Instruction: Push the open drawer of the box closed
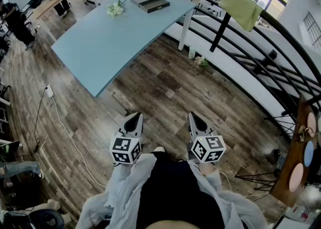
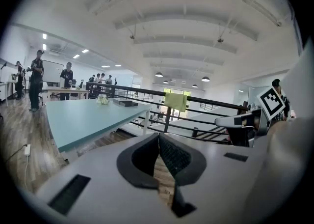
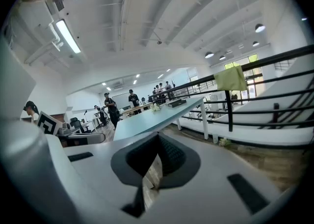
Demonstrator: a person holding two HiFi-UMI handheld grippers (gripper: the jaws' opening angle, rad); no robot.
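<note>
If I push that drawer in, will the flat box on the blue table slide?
Probably slides some: the box looks thin and rests on a smooth table. Tipping seems unlikely, since it sits low and flat. Bracing it may help.

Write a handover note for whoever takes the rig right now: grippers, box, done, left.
Left gripper: shut, empty, held low over the wood floor.
Right gripper: shut, empty, alongside it.
Box: far end of the blue table, near the flowers; its drawer seems to stick out.
Done: nothing yet; neither gripper touches the box.
Left: walk up to the table, push the drawer closed.
</note>
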